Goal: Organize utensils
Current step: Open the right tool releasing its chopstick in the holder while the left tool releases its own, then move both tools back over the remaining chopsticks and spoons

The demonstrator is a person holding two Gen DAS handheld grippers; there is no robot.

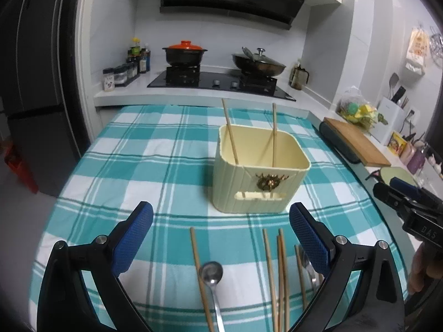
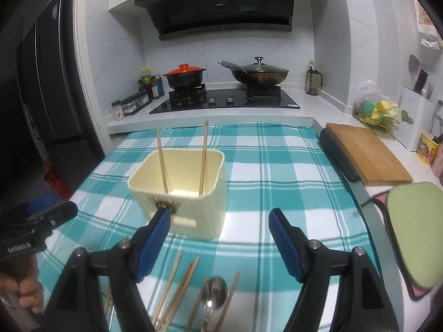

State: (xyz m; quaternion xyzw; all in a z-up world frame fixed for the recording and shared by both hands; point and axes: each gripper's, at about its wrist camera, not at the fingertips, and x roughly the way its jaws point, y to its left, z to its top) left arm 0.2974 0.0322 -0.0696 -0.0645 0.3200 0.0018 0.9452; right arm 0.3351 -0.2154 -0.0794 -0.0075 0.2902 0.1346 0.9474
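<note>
A cream square utensil holder (image 1: 260, 171) stands on the teal checked tablecloth (image 1: 155, 149), with two wooden chopsticks (image 1: 231, 132) upright in it. It also shows in the right wrist view (image 2: 182, 191). Several loose chopsticks (image 1: 279, 274) and a metal spoon (image 1: 211, 276) lie on the cloth in front of it. My left gripper (image 1: 221, 218) is open and empty above them. My right gripper (image 2: 218, 224) is open and empty over more chopsticks (image 2: 177, 290) and a spoon (image 2: 213, 293), just right of the holder.
A stove (image 1: 218, 80) with a red-lidded pot (image 1: 184, 52) and a wok (image 1: 259, 62) stands behind the table. A wooden cutting board (image 2: 365, 152) and a green mat (image 2: 415, 235) lie on the counter to the right. A dark fridge (image 2: 41, 83) stands at left.
</note>
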